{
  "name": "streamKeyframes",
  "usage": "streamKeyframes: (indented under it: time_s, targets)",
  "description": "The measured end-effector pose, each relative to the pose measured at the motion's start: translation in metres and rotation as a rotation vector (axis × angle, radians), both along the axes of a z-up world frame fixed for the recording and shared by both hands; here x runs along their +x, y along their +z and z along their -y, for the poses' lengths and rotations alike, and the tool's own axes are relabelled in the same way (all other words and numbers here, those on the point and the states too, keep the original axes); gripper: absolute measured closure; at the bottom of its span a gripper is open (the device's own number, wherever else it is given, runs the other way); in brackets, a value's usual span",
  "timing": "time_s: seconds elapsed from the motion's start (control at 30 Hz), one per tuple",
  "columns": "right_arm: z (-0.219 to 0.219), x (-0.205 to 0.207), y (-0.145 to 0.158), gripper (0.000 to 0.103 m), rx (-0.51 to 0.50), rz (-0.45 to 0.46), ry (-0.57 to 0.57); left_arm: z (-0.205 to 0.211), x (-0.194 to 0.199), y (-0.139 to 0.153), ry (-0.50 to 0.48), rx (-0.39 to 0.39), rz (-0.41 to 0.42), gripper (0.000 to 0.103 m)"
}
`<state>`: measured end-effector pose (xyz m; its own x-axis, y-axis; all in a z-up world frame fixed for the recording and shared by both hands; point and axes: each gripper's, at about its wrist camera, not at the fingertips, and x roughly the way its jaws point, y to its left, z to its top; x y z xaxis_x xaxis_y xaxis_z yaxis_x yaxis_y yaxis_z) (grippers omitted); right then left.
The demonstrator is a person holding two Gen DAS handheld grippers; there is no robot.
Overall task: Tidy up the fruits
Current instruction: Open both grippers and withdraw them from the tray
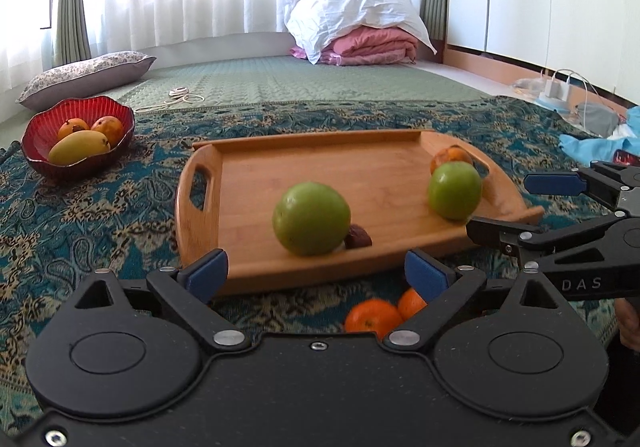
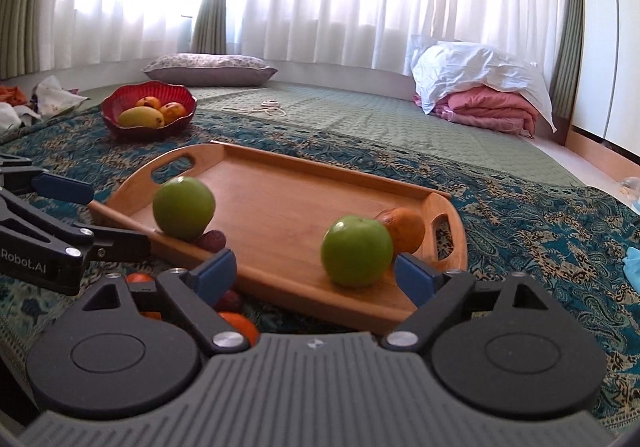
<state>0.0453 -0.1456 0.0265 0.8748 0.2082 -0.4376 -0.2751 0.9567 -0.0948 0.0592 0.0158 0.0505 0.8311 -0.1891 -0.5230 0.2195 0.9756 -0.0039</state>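
Observation:
A wooden tray (image 1: 248, 175) (image 2: 280, 183) lies on the patterned cloth. It holds two green apples (image 1: 311, 219) (image 1: 454, 190), a dark date (image 1: 358, 237) and a brownish-orange fruit (image 1: 450, 157) by the right handle. In the right wrist view the apples (image 2: 184, 207) (image 2: 357, 250), the date (image 2: 212, 239) and the orange fruit (image 2: 404, 227) show too. My left gripper (image 1: 316, 271) is open and empty just before the tray's near edge. My right gripper (image 2: 315, 274) is open and empty near the right apple. Oranges (image 1: 373, 317) (image 2: 239, 325) lie on the cloth below the grippers.
A red bowl (image 1: 38, 139) (image 2: 110, 109) with a mango and two orange fruits stands at the far left. A pillow (image 1: 86, 75), folded pink bedding (image 1: 374, 45) and cables (image 1: 560, 87) lie beyond. The right gripper (image 1: 516, 207) shows in the left view.

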Motion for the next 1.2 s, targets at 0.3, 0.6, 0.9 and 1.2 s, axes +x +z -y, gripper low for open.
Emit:
streamKeyframes:
  time_s: [0.3, 0.6, 0.9, 1.2]
  targets:
    - [-0.005, -0.019, -0.013, 0.001, -0.017, 0.002, 0.034, -0.006, -0.013, -0.012, 0.011, -0.007, -0.025, 0.004]
    - [-0.011, -0.034, -0.029, 0.000, -0.065, -0.002, 0.035, -0.007, -0.021, -0.021, 0.014, -0.007, -0.040, 0.003]
    - [-0.016, -0.040, -0.041, 0.000, -0.108, -0.015, 0.033, -0.003, -0.024, -0.029, 0.007, 0.002, -0.052, 0.003]
    - [-0.019, -0.037, -0.045, 0.006, -0.070, -0.045, 0.037, 0.005, -0.025, -0.034, -0.016, 0.009, -0.050, 0.015]
